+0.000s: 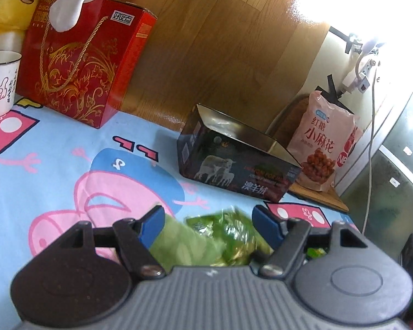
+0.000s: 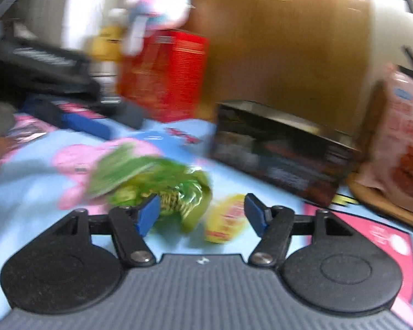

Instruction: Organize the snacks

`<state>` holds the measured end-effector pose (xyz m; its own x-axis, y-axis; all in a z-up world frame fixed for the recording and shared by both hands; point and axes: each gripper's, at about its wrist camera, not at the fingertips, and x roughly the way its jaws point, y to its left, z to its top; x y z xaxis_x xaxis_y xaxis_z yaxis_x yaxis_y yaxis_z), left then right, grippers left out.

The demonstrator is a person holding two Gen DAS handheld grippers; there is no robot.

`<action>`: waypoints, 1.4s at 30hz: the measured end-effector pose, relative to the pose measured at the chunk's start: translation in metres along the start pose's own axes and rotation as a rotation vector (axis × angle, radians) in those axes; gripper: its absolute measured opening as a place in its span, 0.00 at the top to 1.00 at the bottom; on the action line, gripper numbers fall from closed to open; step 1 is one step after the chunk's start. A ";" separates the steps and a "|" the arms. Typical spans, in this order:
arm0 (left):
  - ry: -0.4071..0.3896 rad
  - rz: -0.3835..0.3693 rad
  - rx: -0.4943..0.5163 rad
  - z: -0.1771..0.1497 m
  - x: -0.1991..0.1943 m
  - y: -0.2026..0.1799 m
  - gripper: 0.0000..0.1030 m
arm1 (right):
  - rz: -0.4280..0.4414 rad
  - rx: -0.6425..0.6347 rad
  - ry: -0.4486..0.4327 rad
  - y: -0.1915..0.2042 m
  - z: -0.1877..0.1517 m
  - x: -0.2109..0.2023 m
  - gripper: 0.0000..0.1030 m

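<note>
A crinkly green snack bag (image 1: 223,233) fills the gap between the blue pads of my left gripper (image 1: 209,220), which looks shut on it, low over the cartoon cloth (image 1: 55,165). In the blurred right wrist view the same green bag (image 2: 151,176) lies by my right gripper's left pad. A small yellow packet (image 2: 224,220) sits on the cloth between the open jaws of my right gripper (image 2: 202,211), untouched. The left gripper's blue fingers (image 2: 88,126) show up and to the left of the bag. An open dark tin box (image 1: 239,162) (image 2: 283,154) stands just beyond.
A tall red gift box (image 1: 82,63) (image 2: 165,77) with plush toys (image 1: 11,5) stands at the back left, and a white mug (image 1: 1,82) beside it. A pink snack bag (image 1: 322,143) (image 2: 404,143) leans on a wooden board (image 1: 316,195) at the right. White cables (image 1: 371,137) hang there.
</note>
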<state>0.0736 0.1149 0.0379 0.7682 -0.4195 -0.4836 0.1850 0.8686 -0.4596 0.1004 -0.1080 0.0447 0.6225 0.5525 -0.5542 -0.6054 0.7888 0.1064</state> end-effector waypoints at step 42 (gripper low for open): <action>0.108 0.003 -0.234 -0.011 -0.004 0.055 0.35 | 0.348 0.188 0.013 0.004 0.010 -0.007 0.41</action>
<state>0.0735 0.1614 0.0067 0.6963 -0.4535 -0.5563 0.0261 0.7906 -0.6118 0.0986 -0.1066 0.0574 0.3892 0.7932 -0.4684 -0.6770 0.5911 0.4384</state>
